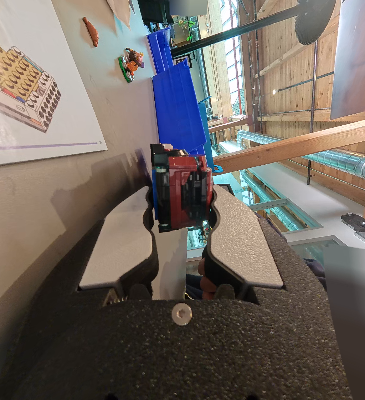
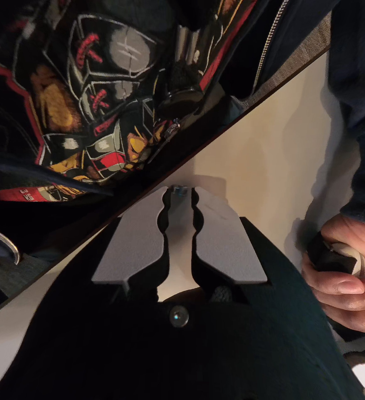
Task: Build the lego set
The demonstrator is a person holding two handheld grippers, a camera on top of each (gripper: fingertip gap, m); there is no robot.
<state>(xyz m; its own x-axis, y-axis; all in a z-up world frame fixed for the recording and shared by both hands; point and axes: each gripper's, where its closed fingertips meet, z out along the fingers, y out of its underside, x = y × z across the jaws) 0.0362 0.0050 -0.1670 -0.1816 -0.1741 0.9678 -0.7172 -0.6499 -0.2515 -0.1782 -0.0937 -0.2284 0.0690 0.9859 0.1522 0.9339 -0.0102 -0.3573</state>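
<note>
In the left wrist view my left gripper (image 1: pixel 180 194) is shut on a brick-built model (image 1: pixel 182 190) of dark red, black and blue parts. Both pads press its sides and hold it up off the table (image 1: pixel 116 121). In the right wrist view my right gripper (image 2: pixel 179 191) is low over the white table (image 2: pixel 253 151), close to its edge. Its fingertips are closed on a small grey and blue piece (image 2: pixel 178 190). The picture there is blurred.
Blue bins (image 1: pixel 177 108) stand behind the model. An open instruction sheet (image 1: pixel 30 86), a brown croissant-shaped piece (image 1: pixel 90 31) and a small colourful build on a green plate (image 1: pixel 132 62) lie on the table. A person's printed shirt (image 2: pixel 90 97) and a hand (image 2: pixel 346 281) are close by. The left gripper's tips are roughly 25 centimeters from the right gripper's.
</note>
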